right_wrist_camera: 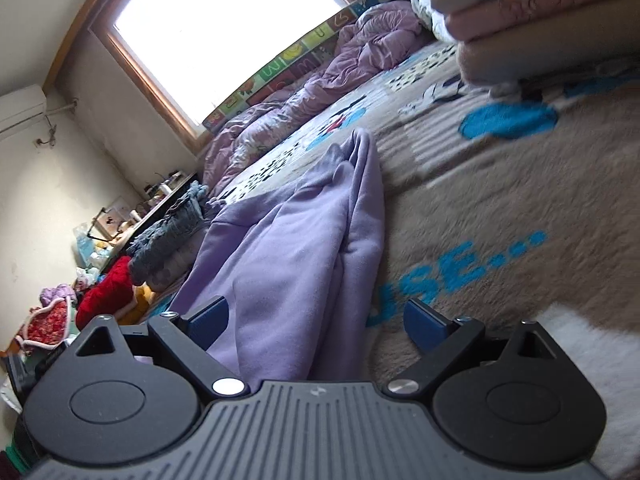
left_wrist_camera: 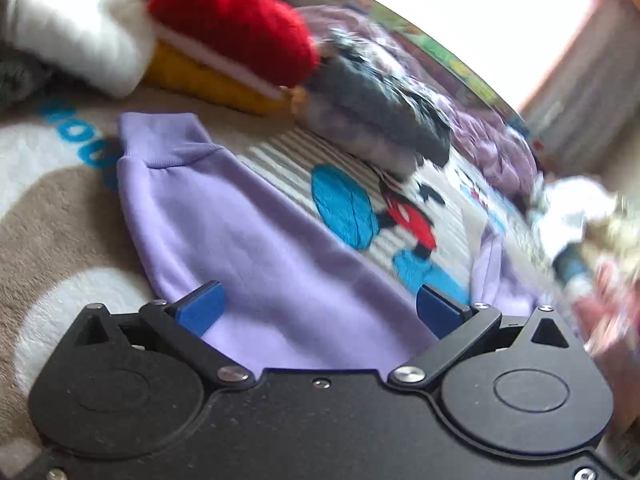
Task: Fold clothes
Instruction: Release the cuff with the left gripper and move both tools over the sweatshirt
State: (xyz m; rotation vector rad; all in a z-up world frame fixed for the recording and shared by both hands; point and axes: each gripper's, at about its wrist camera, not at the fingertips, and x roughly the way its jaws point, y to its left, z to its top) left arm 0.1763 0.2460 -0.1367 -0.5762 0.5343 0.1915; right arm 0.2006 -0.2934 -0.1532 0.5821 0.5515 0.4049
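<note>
A lilac sweatshirt [left_wrist_camera: 248, 240] lies partly folded mid-frame on a cartoon blanket [left_wrist_camera: 60, 216]. Folded clothes [left_wrist_camera: 224, 40] are stacked upper left. The left gripper [left_wrist_camera: 320, 312] and right gripper [right_wrist_camera: 316, 320] both gape wide, holding nothing; more folding likely remains.

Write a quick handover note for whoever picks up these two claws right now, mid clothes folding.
Left claw: open, nothing gripped, above the lilac sweatshirt.
Right claw: open, empty, at the same garment's bunched end.
Garment lies on the patterned blanket; its ribbed hem is flat, the other end still rumpled.
Done: a stack of folded clothes sits beyond it.
Left: smooth out and finish folding the lilac piece, then add it to the stack.
</note>
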